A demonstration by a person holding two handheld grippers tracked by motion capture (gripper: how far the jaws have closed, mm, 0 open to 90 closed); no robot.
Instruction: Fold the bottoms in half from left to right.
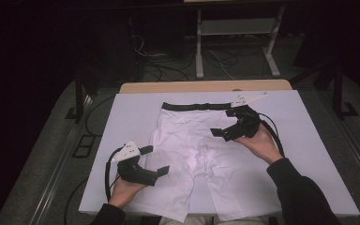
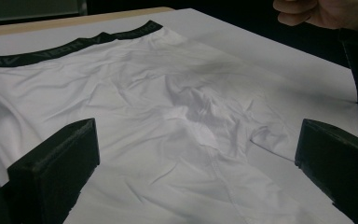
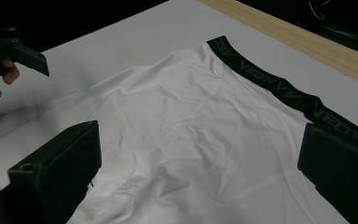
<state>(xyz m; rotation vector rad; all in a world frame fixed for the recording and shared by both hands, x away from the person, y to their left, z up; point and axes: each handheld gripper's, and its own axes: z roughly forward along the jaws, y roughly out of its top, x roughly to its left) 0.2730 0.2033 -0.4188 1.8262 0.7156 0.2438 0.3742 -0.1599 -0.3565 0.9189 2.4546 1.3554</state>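
A pair of white shorts (image 1: 201, 159) lies spread flat on a white sheet (image 1: 126, 117) that covers a table (image 1: 201, 86). The black waistband (image 1: 194, 106) sits at the far end, and the two legs run toward the person, reaching the near edge of the sheet. The cloth is lightly creased, with a small bunch of wrinkles at the crotch in the middle.

The left gripper (image 1: 154, 160) is held over the near left part of the sheet, just beside the outer edge of the shorts' left leg. Its jaws are spread wide with nothing between them. In the left gripper view, the shorts (image 2: 168, 121) fill the gap between the two black jaws and lie beyond and below them, with the waistband (image 2: 70, 49) far off at upper left; whether the jaws touch the cloth cannot be told.

The right gripper (image 1: 225, 129) hovers over the far right part of the shorts, near the waistband's right end. Its jaws also stand wide apart, empty. In the right gripper view, the shorts (image 3: 191, 135) lie between and beneath the jaws, and the waistband (image 3: 284, 93) runs diagonally toward the right-hand jaw. The left gripper (image 3: 9, 51) shows at upper left, well apart.
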